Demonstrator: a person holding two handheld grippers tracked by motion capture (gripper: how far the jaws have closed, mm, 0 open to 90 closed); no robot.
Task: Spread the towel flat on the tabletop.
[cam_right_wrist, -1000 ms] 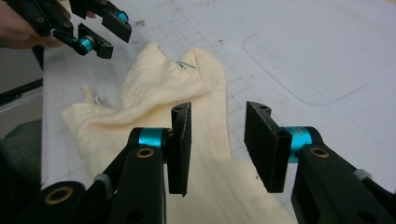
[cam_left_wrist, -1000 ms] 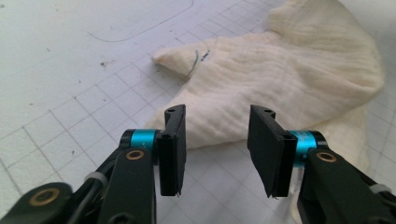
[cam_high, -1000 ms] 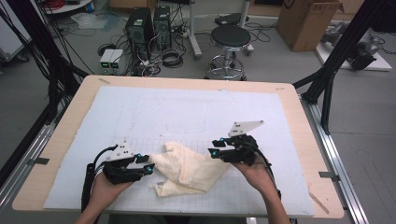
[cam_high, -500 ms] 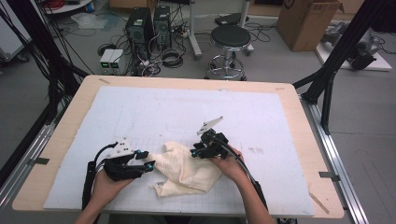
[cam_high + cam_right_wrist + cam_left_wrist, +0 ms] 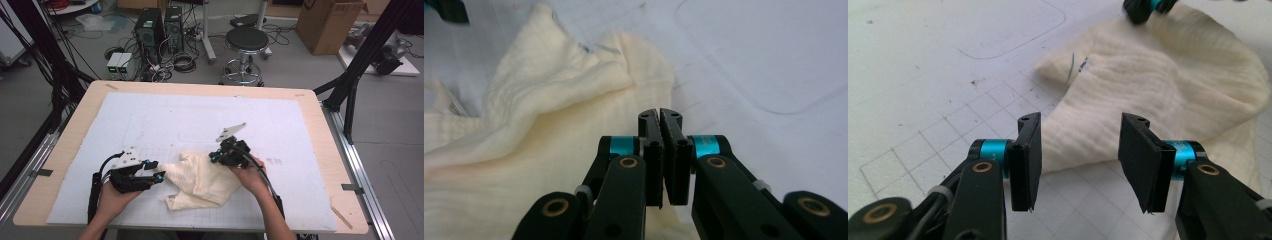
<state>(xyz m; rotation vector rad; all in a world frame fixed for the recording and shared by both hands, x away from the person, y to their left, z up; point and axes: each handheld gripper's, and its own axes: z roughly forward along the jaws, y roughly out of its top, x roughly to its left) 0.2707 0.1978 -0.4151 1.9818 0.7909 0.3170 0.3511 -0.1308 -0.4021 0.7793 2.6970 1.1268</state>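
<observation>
Right gripper (image 5: pixel 659 117) swung in over the cream cloth (image 5: pixel 202 180) and snapped nearly shut on its edge; left gripper (image 5: pixel 1080 145) waited half-open, holding nothing.

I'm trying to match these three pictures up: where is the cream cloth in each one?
High view: cream cloth low centre, between both hands.
Left gripper view: upper right, beyond the open tongs.
Right gripper view: left half, beside the shut tongs.
Shared landmark: the white gridded mat.

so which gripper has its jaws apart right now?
The left gripper: its jaws stand apart, pointing at the cream cloth. The right gripper has just closed; its jaws meet at the cloth's edge.
</observation>
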